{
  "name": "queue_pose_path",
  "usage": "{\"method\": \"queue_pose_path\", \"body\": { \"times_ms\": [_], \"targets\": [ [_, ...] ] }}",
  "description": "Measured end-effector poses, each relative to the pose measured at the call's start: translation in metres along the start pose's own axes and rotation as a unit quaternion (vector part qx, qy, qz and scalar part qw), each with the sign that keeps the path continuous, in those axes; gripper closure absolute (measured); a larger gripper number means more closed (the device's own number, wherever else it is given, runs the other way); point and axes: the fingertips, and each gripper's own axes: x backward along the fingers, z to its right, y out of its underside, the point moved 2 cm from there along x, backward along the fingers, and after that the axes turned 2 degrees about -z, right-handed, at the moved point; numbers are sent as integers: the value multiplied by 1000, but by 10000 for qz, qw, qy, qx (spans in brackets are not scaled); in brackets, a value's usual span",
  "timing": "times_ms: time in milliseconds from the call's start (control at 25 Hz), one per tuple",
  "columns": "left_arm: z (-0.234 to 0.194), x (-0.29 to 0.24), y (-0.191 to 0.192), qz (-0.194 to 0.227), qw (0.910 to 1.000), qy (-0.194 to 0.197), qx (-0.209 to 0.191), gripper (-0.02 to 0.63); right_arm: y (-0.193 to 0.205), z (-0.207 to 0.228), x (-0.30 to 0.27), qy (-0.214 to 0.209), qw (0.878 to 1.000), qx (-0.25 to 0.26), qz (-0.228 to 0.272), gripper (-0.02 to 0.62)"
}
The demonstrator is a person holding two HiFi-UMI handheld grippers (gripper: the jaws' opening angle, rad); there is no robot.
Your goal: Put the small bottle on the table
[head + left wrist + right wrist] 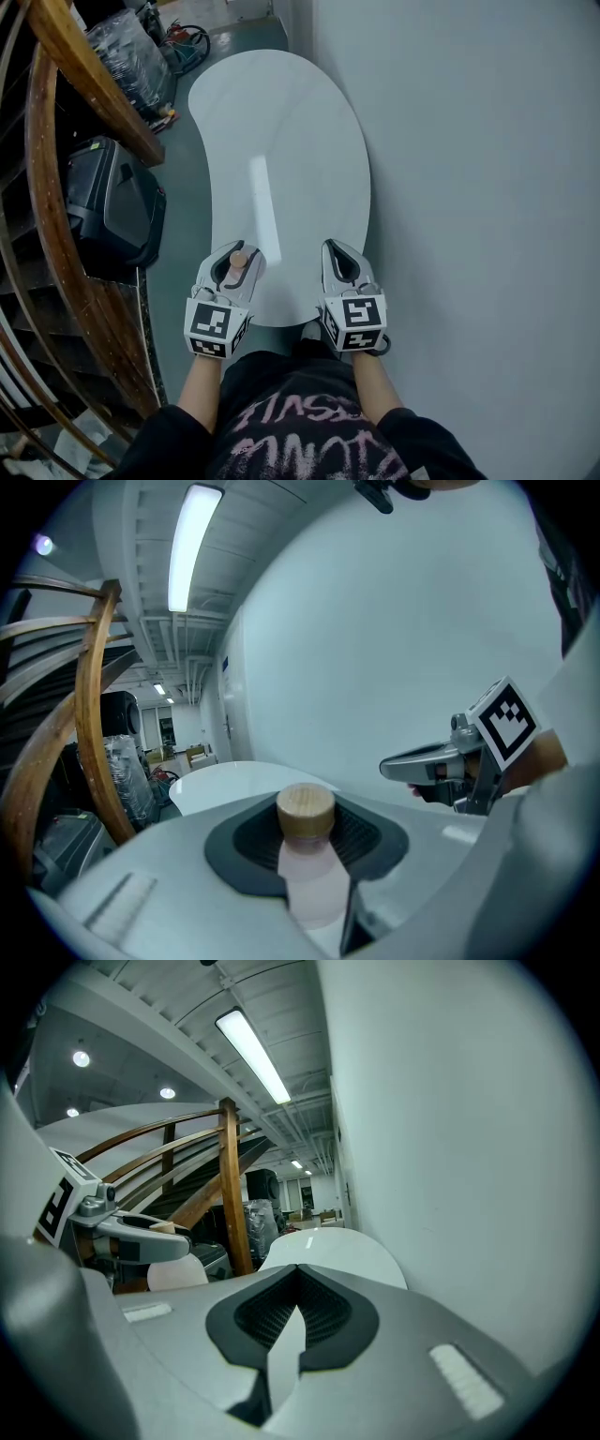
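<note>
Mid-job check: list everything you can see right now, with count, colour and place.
small bottle: 1, pale pink with tan cap, between the left gripper's jaws
table: 1, white, ahead against the wall
wooden railing: 1, brown, left
case: 1, black, floor left of table
wrapped bundle: 1, clear plastic, far left floor
left gripper: 1, grey, jaws shut on the small bottle, at table's near edge
right gripper: 1, grey, jaws together, empty, beside it
</note>
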Motion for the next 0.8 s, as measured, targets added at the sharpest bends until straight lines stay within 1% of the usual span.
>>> {"method": "queue_pose_path", "body": {
  "times_ms": [320,560,800],
  "targets": [
    [4,5,5,-81,9999,-134,33,477,8,1,-5,-166,9998,-53,-54,586],
    [-6,8,13,-163,9996,-222,74,477,10,-3,-13,-216,9997,-74,-87,586],
    [-8,-3,9,-104,9998,-167,37,477,8,2,-17,-187,9998,-53,-85,586]
  ]
}}
